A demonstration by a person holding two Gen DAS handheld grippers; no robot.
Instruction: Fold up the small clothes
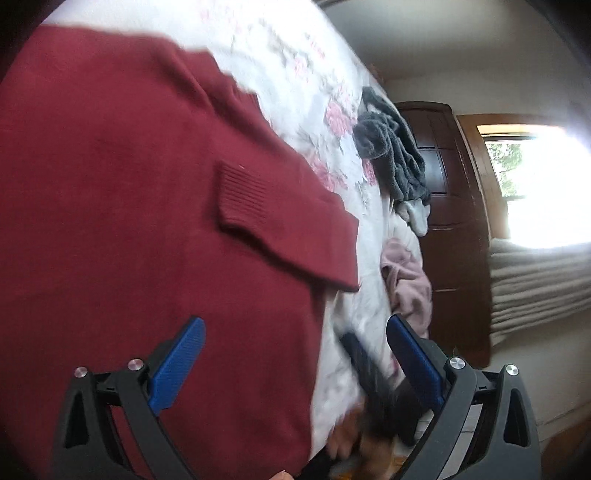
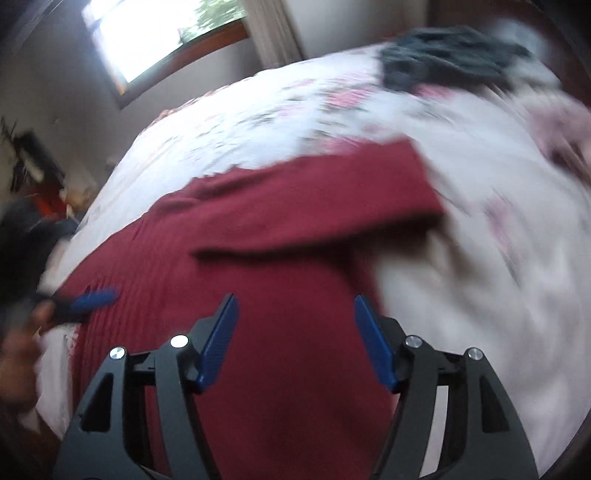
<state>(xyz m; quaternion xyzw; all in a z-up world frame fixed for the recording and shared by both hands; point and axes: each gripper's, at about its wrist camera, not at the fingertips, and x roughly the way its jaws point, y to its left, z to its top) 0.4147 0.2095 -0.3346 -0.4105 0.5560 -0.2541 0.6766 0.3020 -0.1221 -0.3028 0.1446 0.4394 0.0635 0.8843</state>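
Note:
A dark red knit sweater (image 1: pixel 129 192) lies spread on the floral bedspread (image 1: pixel 295 66), with one sleeve folded across its body so the ribbed cuff (image 1: pixel 243 195) rests on top. My left gripper (image 1: pixel 295 328) hovers open over the sweater's edge, nothing between its blue pads. In the right wrist view the same sweater (image 2: pixel 288 236) fills the middle, its folded sleeve (image 2: pixel 332 206) lying crosswise. My right gripper (image 2: pixel 295 306) is open just above the sweater's lower part. The left gripper's blue fingers (image 2: pixel 92 297) show at the sweater's left edge, blurred.
A grey garment (image 1: pixel 391 147) and a pink garment (image 1: pixel 406 280) lie near the bed's far edge. A dark wooden wardrobe (image 1: pixel 450 221) and a bright window (image 1: pixel 535 177) stand beyond. In the right wrist view the grey pile (image 2: pixel 443 59) sits far right, a window (image 2: pixel 155 33) upper left.

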